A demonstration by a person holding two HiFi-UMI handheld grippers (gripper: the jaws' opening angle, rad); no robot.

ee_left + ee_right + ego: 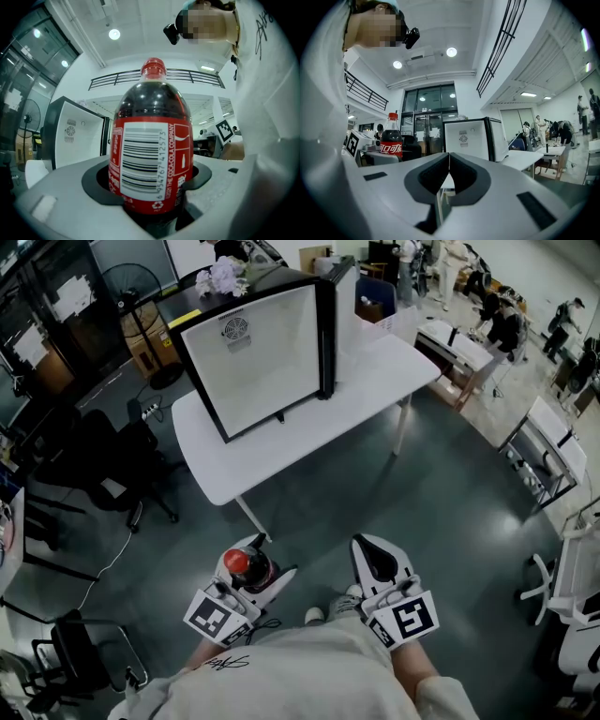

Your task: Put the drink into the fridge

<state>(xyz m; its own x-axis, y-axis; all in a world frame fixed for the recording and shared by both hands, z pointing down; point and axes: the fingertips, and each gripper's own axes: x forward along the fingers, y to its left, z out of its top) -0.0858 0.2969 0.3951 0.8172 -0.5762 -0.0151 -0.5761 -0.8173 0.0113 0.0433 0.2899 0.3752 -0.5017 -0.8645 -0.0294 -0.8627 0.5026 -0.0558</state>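
— Red-capped cola bottle [151, 154] clamped upright in the left gripper [249, 561], its base hidden down between the jaws!
— Right gripper [375, 554]?
— Jaws pressed together, holding nothing. Fridge [258, 357] stands on the white table [375, 381], well apart from the bottle; its inside is hard to make out.

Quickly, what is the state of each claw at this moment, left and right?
Left claw: closed on the cola bottle.
Right claw: closed, holding nothing.
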